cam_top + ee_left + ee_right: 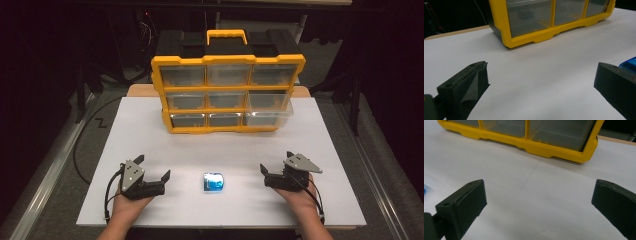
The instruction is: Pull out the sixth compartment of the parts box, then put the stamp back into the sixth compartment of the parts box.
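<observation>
both grippers, left [152,168] and right [275,162], rest with jaws spread. approach the blue object [213,182], perhaps a packet, squarely before loading the organizer [227,95].

There is one yellow organizer box [228,94] on the counter [150,140]. It has nine clear drawers, in three rows of three, and one yellow handle [227,36] on top. Two of the drawers, at the right of the middle and bottom rows, are pulled out a little. There is one small blue object [213,182] on the counter. There are two tongs, the left tongs [154,167] and the right tongs [275,162], and each has two black jaws. Two hands hold them, one each.
</observation>
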### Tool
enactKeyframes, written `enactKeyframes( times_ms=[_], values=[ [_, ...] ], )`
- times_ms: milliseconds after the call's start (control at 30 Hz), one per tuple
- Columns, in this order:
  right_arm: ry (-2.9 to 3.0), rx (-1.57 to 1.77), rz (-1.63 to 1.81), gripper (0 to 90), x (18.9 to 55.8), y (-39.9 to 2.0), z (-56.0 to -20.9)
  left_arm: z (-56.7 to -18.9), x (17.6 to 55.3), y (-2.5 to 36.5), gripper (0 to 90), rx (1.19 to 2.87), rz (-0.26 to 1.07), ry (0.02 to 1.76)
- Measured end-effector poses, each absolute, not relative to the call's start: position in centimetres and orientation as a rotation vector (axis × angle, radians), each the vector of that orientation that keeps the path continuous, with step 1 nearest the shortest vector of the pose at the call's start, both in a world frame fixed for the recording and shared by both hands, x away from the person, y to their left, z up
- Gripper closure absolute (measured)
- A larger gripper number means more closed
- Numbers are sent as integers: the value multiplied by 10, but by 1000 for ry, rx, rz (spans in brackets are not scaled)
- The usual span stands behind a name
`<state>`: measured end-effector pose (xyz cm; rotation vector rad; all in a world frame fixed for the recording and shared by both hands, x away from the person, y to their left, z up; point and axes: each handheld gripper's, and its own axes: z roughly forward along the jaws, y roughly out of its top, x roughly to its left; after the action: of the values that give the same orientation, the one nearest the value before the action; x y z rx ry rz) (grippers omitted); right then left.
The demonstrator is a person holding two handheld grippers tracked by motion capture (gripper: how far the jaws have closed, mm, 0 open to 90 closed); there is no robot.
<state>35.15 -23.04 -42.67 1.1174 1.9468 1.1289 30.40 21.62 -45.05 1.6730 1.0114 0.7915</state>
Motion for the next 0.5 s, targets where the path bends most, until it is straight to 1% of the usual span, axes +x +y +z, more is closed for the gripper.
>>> enactKeyframes(
  times_ms=[200,500],
  values=[
    [1930,1126,1164,10,350,-231,-424,-448,304,217,4,1655,798,1000],
    [1978,1143,1119,10,348,-232,-426,-443,306,214,4,1633,795,993]
  ],
)
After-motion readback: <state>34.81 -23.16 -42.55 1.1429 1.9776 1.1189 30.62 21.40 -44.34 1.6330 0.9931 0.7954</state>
